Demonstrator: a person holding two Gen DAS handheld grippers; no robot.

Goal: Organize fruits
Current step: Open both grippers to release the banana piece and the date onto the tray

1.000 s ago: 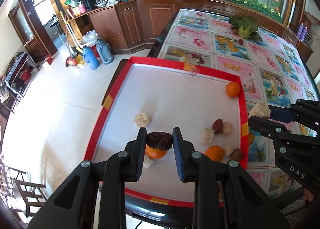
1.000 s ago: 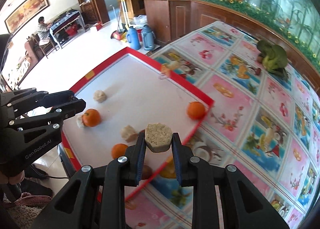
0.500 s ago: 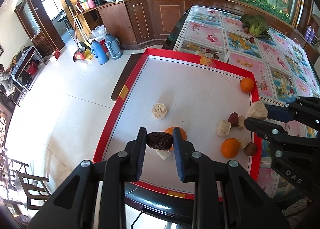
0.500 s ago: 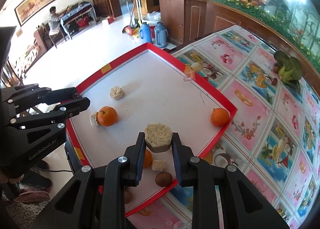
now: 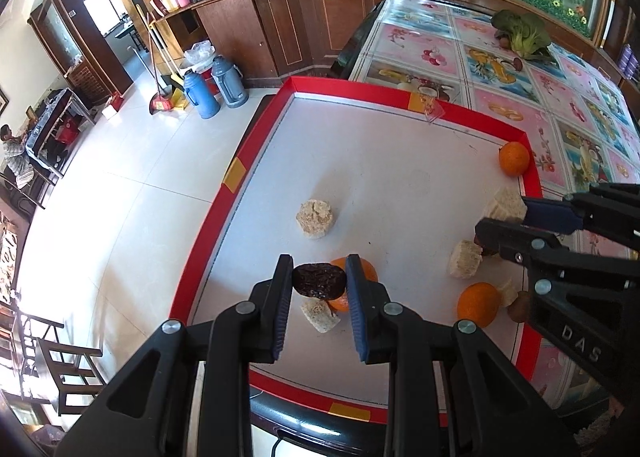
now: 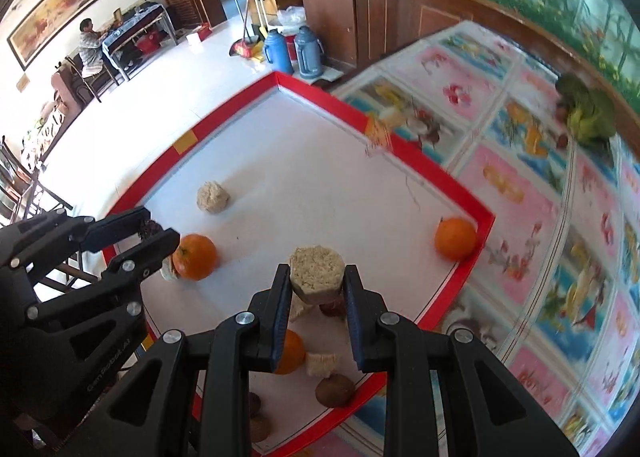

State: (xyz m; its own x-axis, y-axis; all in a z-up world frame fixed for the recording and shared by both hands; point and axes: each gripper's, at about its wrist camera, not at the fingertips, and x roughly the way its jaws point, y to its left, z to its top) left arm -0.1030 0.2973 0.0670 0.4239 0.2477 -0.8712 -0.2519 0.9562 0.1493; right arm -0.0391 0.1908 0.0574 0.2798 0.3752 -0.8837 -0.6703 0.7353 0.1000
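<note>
- Dark, wrinkled fruit (image 5: 319, 280) sat clamped between the fingers of the left gripper (image 5: 319, 287) in the left wrist view, held above the near edge of the red-bordered white mat (image 5: 384, 185).
- Under it lay an orange (image 5: 366, 269) with a pale chunk (image 5: 320, 315) touching it; a tan puck (image 5: 315, 218) rested nearer the mat's middle.
- At the mat's right edge, the right gripper (image 5: 502, 213) pinched a pale block (image 5: 505, 204); a second orange (image 5: 479, 304) lay near that edge and a third orange (image 5: 513, 158) sat at the far right corner.
- From the right wrist view, the right gripper (image 6: 317, 283) was closed on a grainy tan block (image 6: 317, 272), raised over the mat's (image 6: 320, 177) near right edge.
- The left gripper (image 6: 150, 231), at the mat's left edge, pinched the dark fruit (image 6: 147, 228) above an orange (image 6: 196, 256).
- A brown fruit (image 6: 334, 390) lay by the near right border.
</note>
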